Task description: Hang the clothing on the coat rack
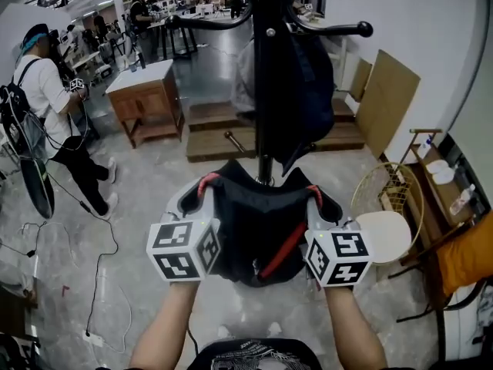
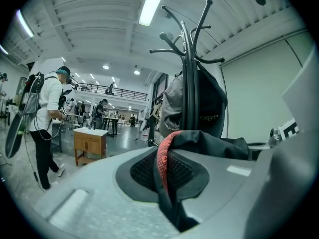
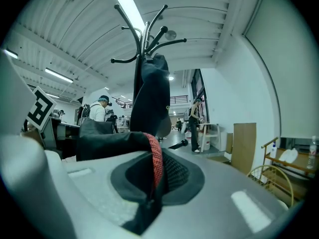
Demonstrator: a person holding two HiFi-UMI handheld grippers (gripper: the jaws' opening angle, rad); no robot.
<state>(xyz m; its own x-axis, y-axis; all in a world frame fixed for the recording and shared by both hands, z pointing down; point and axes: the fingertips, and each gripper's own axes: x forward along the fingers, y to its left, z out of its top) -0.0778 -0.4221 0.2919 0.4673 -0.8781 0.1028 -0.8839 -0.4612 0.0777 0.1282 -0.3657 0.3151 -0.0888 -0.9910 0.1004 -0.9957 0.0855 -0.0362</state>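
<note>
a black garment [image 1: 254, 233] with red trim is being held up, stretched between the two claws, in front of the coat rack [image 1: 266, 75] and below its hooks, with no part of it on the rack. the left claw [image 1: 202, 190] is being pressed together on one red-edged end of the fabric, and the right claw [image 1: 314, 199] is being closed on the other end in the same way. a dark jacket [image 1: 304, 91] is being carried by the rack's upper hooks. at the far left a person [image 1: 46, 91] in a white shirt is being seen standing on the floor [image 1: 146, 183].
</note>
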